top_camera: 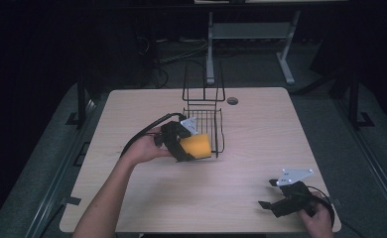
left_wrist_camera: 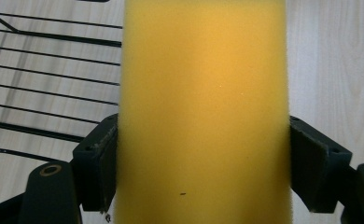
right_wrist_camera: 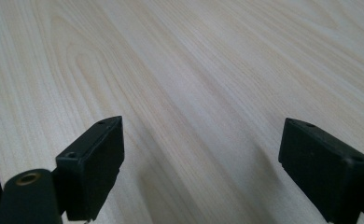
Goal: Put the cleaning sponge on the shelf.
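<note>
Yellow-orange foam sponge block (left_wrist_camera: 203,107): looks soft, light, compressible, with a matte grippy surface. Judging by the texture, it won't slip and won't break, but it will squash under pressure. Best held across its narrow width, mid-body, which is how it's held now.

Left gripper (top_camera: 184,144) is clamped on the sponge. Both black jaw pads press its opposite long sides, and the block runs straight up between them, well past the tips. No visible bulge at the pads, so the squeeze looks moderate.

In the high view the sponge sits above the light wood table (top_camera: 261,134), at the near edge of the black wire basket (top_camera: 204,121), roughly at rim level. Can't tell whether it touches the wire.

Right gripper (top_camera: 286,196) rests low over the table's near right corner, well apart from the basket, jaws spread wide with nothing between them but bare wood.
</note>
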Demonstrator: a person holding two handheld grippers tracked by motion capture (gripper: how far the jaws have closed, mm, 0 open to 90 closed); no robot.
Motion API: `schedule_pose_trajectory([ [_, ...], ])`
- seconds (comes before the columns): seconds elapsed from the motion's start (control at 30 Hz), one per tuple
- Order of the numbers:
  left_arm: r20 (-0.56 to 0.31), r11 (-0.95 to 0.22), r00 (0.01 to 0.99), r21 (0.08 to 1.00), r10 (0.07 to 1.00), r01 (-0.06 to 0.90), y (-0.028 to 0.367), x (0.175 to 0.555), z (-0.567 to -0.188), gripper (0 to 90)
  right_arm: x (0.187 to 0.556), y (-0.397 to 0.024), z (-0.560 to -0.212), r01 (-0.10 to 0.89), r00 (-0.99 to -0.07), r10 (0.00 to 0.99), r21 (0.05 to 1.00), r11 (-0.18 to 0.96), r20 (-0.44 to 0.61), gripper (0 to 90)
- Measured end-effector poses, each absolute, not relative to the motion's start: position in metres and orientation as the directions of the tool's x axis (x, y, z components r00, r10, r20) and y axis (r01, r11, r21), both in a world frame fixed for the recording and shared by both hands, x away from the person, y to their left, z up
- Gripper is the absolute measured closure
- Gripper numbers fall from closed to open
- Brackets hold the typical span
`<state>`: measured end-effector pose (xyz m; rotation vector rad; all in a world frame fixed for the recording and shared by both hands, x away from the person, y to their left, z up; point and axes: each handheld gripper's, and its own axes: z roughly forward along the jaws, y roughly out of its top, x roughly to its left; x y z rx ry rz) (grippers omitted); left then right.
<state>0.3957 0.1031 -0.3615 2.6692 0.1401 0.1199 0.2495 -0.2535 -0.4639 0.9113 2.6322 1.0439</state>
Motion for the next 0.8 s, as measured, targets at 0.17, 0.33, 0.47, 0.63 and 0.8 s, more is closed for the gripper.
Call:
schedule_pose_trajectory([
  [0.17,0.069,-0.885,0.991,0.459,0.117,0.073,0.101,0.401,-0.363,21.8,0.249,-0.254,-0.464,0.481,-0.799,0.598,0.670,0.566,0.068,13.9],
  [0.33,0.077,-0.877,0.990,0.475,0.114,0.064,0.098,0.406,-0.364,21.8,0.250,-0.255,-0.464,0.483,-0.797,0.600,0.669,0.565,0.068,13.9],
  [0.47,0.068,-0.885,0.991,0.461,0.114,0.070,0.095,0.412,-0.365,21.8,0.250,-0.255,-0.464,0.487,-0.795,0.602,0.669,0.561,0.073,13.9],
  [0.63,0.060,-0.878,0.993,0.475,0.103,0.063,0.092,0.419,-0.366,21.8,0.250,-0.255,-0.464,0.492,-0.793,0.604,0.666,0.561,0.078,13.8],
  [0.8,0.042,-0.882,0.993,0.464,0.114,0.082,0.091,0.425,-0.373,21.7,0.251,-0.256,-0.465,0.489,-0.794,0.603,0.666,0.563,0.073,13.9],
])
